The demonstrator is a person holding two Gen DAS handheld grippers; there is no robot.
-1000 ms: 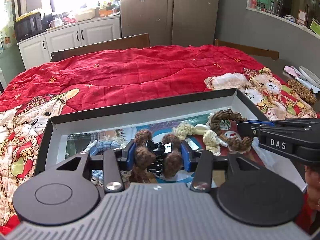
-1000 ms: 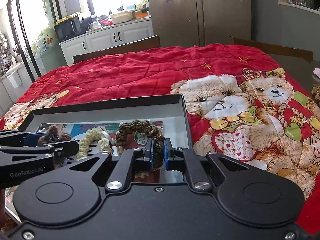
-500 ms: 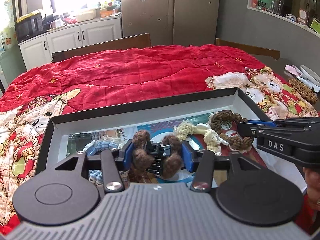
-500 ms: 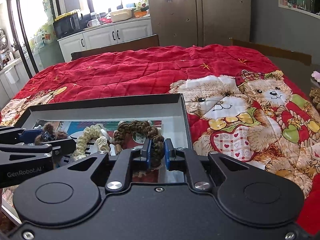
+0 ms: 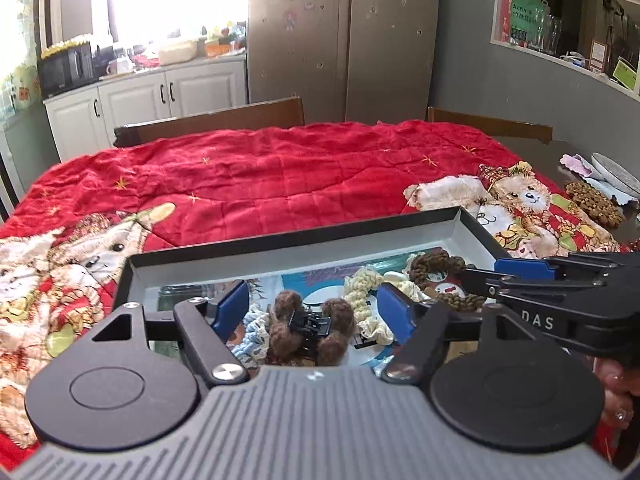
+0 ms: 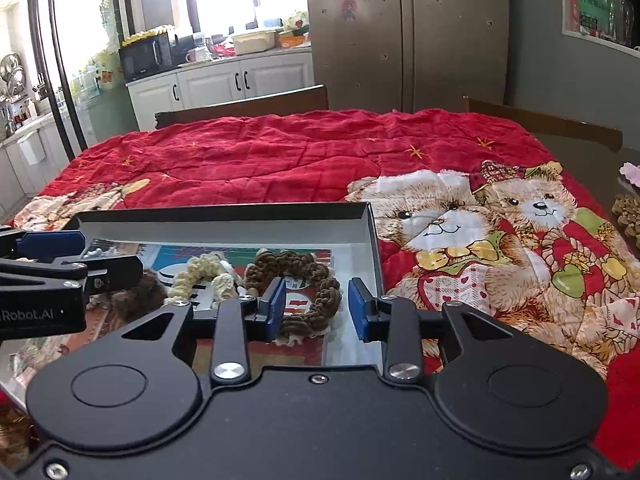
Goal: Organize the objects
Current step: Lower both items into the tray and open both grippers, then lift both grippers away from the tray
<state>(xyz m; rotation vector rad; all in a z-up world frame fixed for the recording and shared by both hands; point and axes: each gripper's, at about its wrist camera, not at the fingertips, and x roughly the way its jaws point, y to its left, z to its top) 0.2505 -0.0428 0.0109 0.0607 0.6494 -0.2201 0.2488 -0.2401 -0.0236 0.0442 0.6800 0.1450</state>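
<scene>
A shallow black box (image 5: 304,236) (image 6: 224,212) lies on the red quilt and holds hair accessories. My left gripper (image 5: 314,308) is open over a black claw clip with brown pom-poms (image 5: 310,328), which lies in the box apart from the pads. A light blue scrunchie (image 5: 250,336) and a cream scrunchie (image 5: 364,288) lie beside it. My right gripper (image 6: 316,306) is open around the near side of a brown scrunchie (image 6: 296,268) lying in the box; it also shows in the left wrist view (image 5: 436,262). A cream scrunchie (image 6: 204,270) lies left of it.
The red teddy-bear quilt (image 5: 280,168) covers the table. Wooden chair backs (image 5: 216,120) stand at the far edge. A brown scrunchie (image 5: 592,202) and a plate (image 5: 616,170) lie off the quilt at the right. Kitchen cabinets and a fridge are behind.
Both grippers have opened. The left one let go of the pom-pom clip and the right one let go of the brown scrunchie; both now lie in the box.
</scene>
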